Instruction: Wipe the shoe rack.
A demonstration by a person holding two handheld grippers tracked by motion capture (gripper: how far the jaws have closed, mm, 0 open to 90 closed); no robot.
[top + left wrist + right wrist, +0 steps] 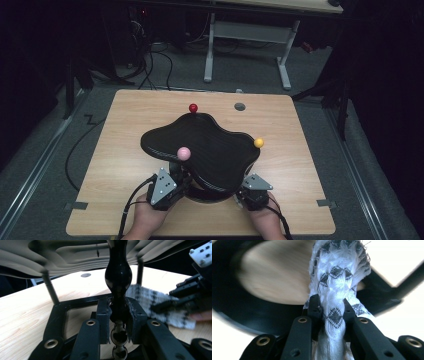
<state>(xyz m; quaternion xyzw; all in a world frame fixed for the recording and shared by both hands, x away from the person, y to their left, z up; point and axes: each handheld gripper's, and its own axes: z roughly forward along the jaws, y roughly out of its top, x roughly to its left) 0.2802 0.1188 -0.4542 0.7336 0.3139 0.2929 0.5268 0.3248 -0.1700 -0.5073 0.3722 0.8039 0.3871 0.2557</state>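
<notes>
A black wavy-topped stand stands on the wooden table. It carries a red ball, a yellow ball and a pink ball at its rim. My left gripper is under the top, shut on the stand's turned black centre post, above the black base frame. My right gripper is shut on a bunched white cloth with a black pattern, held against the base ring. From the left gripper view the cloth lies right of the post.
Thin black rods hold the wavy top above the base. A small grey disc lies on the table's far side. Beyond the table stand a white desk frame and floor cables. Both hands rest at the near edge.
</notes>
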